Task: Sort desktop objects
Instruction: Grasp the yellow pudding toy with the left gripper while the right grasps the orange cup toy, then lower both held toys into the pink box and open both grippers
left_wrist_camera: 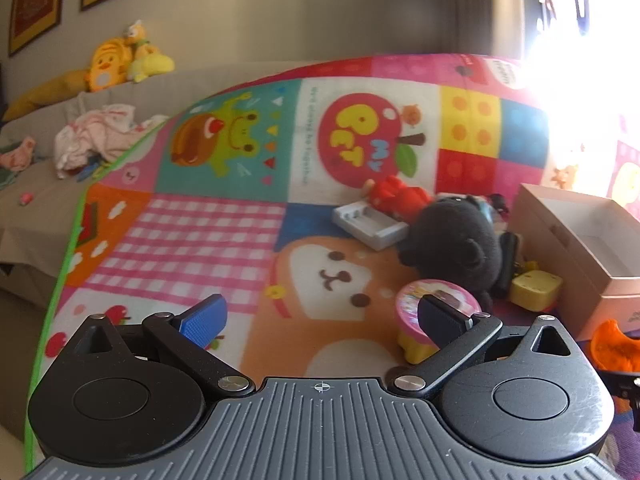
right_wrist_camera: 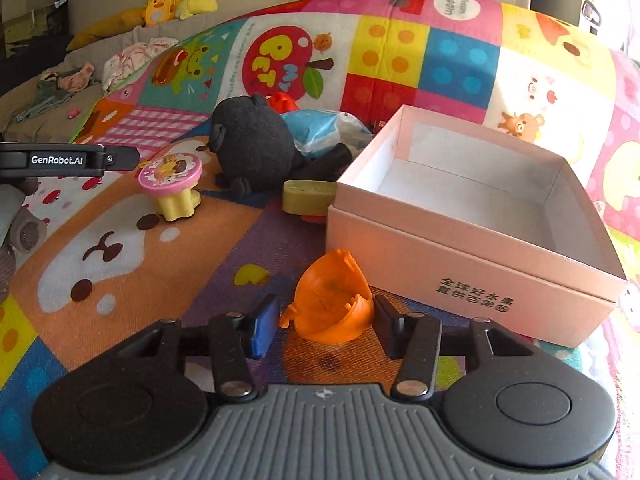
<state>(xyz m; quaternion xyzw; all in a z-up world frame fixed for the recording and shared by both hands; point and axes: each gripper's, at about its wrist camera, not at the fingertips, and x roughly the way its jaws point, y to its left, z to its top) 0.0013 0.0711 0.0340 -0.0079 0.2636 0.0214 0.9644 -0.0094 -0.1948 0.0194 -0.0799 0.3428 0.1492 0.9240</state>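
While the pink cardboard box [right_wrist_camera: 472, 232] stands open and empty at the right of the patchwork play mat [right_wrist_camera: 120, 264], the loose toys lie scattered to its left, which suggests it is meant as the bin for the sorting. Closest to it is the orange plastic toy [right_wrist_camera: 330, 306], lying on the mat just in front of the box's near wall, a short lift away from going in. Further back sit a black plush toy [right_wrist_camera: 256, 148], a blue plastic bag [right_wrist_camera: 320, 128] behind it, a yellow block [right_wrist_camera: 310, 196] touching the box's left corner, and a pink-topped toy table [right_wrist_camera: 170, 178] on its yellow base.

The right gripper [right_wrist_camera: 326, 326] points down at the orange toy with its jaws partly closed around it: the toy sits between the blue pad on one side and the black one on the other. Both pads look just beside its edges, and whether they actually press on it I cannot tell, so the grip is not yet certain.

The left gripper [left_wrist_camera: 322, 316] hangs over the mat with its jaws spread wide and nothing between them; the pink-topped toy table [left_wrist_camera: 436, 316] lies just behind its right finger, likely the next candidate
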